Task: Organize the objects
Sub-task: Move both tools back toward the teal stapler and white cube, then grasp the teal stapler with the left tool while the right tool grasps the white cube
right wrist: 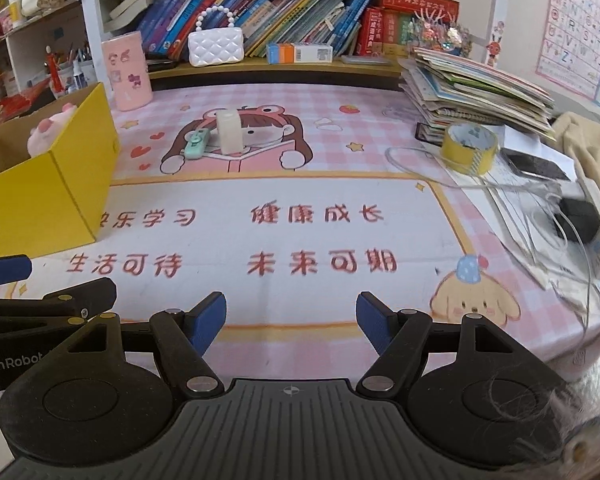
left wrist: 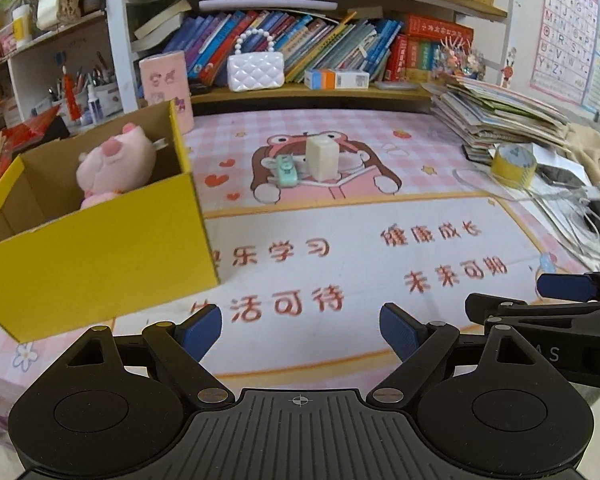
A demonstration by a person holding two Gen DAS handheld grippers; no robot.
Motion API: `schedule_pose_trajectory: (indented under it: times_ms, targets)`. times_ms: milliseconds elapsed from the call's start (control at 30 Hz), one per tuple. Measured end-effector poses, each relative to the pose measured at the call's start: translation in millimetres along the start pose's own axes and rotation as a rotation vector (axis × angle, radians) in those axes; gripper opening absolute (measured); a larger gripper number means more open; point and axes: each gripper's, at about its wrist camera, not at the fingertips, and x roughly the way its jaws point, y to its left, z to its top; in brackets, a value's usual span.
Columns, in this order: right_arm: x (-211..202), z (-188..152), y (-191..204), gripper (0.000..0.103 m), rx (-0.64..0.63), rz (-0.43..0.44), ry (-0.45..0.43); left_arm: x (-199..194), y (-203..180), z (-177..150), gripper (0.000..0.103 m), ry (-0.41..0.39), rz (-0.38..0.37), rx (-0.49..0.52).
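Note:
A yellow cardboard box (left wrist: 100,252) (right wrist: 48,196) stands at the left of the desk with a pink plush pig (left wrist: 112,166) (right wrist: 48,130) inside. Mid-desk, a cream block (left wrist: 321,159) (right wrist: 230,130) stands upright beside a mint-green gadget (left wrist: 286,170) (right wrist: 196,142) lying on the pink cartoon mat (left wrist: 340,264) (right wrist: 300,236). My left gripper (left wrist: 300,328) hovers open and empty over the mat's near part, right of the box. My right gripper (right wrist: 291,320) is likewise open and empty, beside it; one of its fingers (left wrist: 568,286) shows at the left view's right edge.
A roll of yellow tape (left wrist: 514,166) (right wrist: 470,148), a stack of booklets (right wrist: 476,88), cables and a black device (right wrist: 580,216) crowd the right side. A pink canister (right wrist: 126,76), a white quilted purse (left wrist: 256,70) and book-filled shelves line the back.

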Motion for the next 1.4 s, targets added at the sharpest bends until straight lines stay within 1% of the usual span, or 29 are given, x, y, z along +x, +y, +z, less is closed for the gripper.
schedule_pose_trajectory:
  times_ms: [433,533,633,700,767,800,867,1033,1133,1267,1333,1400]
  targets:
    - [51,49,-36,0.07,-0.044,0.084,0.015,46,-22,38,0.088,0.02,0.067,-0.093]
    - [63,63,-42,0.07,-0.059,0.108,0.003,53,-26,47,0.088,0.007,0.085,-0.117]
    - [72,77,-47,0.07,-0.063,0.13,-0.019,60,-31,58,0.086,-0.013,0.108,-0.118]
    - [79,87,-50,0.07,-0.064,0.143,-0.029,65,-33,66,0.083,-0.027,0.124,-0.12]
    - [86,97,-53,0.07,-0.064,0.156,-0.037,71,-33,72,0.076,-0.034,0.141,-0.124]
    - [90,102,-54,0.069,-0.065,0.165,-0.041,75,-33,76,0.074,-0.037,0.152,-0.129]
    - [97,110,-56,0.069,-0.07,0.177,-0.051,82,-33,81,0.063,-0.033,0.166,-0.14]
    - [114,127,-60,0.067,-0.067,0.206,-0.069,104,-32,95,0.051,-0.029,0.203,-0.151]
    - [123,137,-60,0.067,-0.062,0.228,-0.079,121,-29,102,0.05,-0.017,0.222,-0.158]
    - [136,151,-55,0.067,-0.069,0.27,-0.083,140,-22,110,0.05,0.006,0.226,-0.177]
    - [144,158,-51,0.065,-0.076,0.303,-0.077,147,-19,111,0.05,0.012,0.232,-0.188]
    - [153,166,-45,0.06,-0.089,0.345,-0.068,151,-16,112,0.05,0.02,0.245,-0.196]
